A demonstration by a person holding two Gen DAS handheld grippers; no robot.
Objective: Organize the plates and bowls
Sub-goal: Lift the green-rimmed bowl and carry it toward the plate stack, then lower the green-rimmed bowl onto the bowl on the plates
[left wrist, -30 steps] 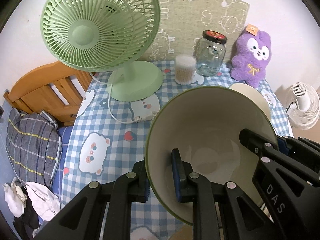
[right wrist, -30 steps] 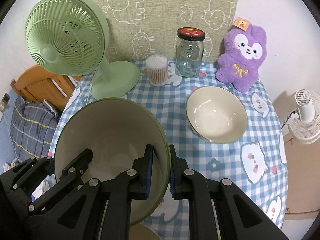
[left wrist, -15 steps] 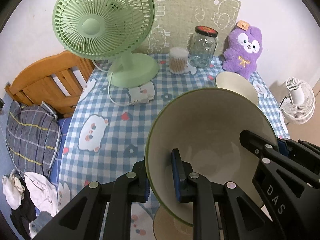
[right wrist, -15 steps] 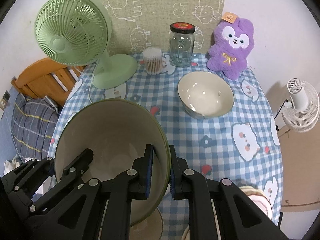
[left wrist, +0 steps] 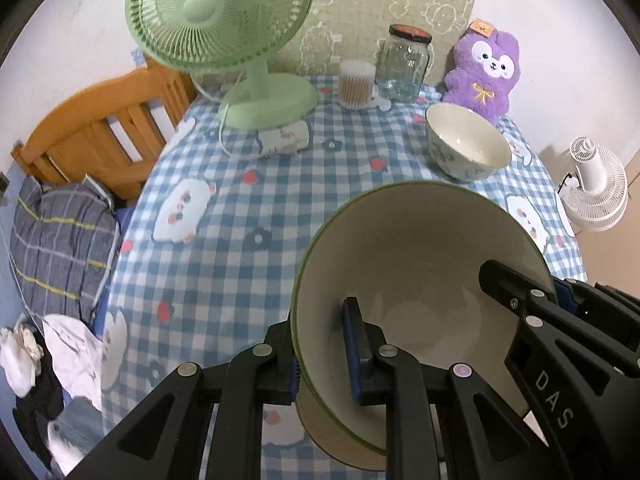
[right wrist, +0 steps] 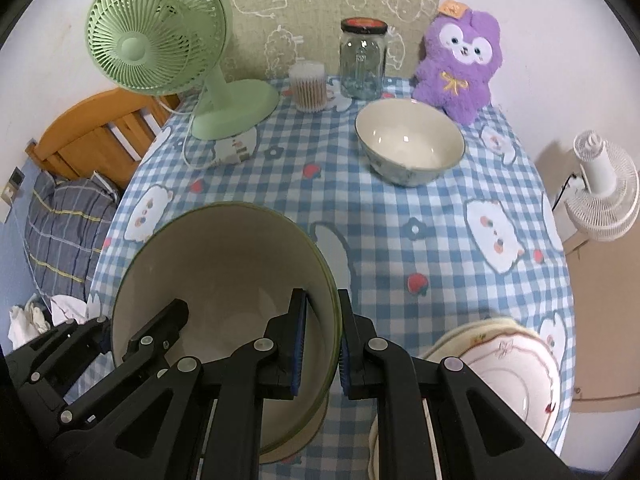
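Note:
A large cream bowl with a green rim (left wrist: 416, 264) (right wrist: 224, 264) hangs tilted above the near part of the table, held from both sides. My left gripper (left wrist: 320, 356) is shut on its left rim, one blue pad inside and one outside. My right gripper (right wrist: 322, 344) is shut on its right rim in the same way. Under the bowl a cream dish (left wrist: 332, 440) (right wrist: 288, 452) shows partly. A smaller cream bowl with a patterned outside (left wrist: 466, 146) (right wrist: 410, 140) stands upright at the far right. A stack of flowered plates (right wrist: 508, 364) lies at the near right.
A green desk fan (left wrist: 224, 20) (right wrist: 160, 32) stands at the far left with its cord trailing on the blue checked tablecloth (left wrist: 224, 248). A cotton swab tub (right wrist: 308, 84), a glass jar (right wrist: 362, 58) and a purple plush toy (right wrist: 460, 56) line the back. A wooden bed frame (left wrist: 100, 132) lies left.
Both grippers have drawn back toward the near edge of the table with the big bowl. The far objects look smaller, and the plate stack and the dish below have come into view.

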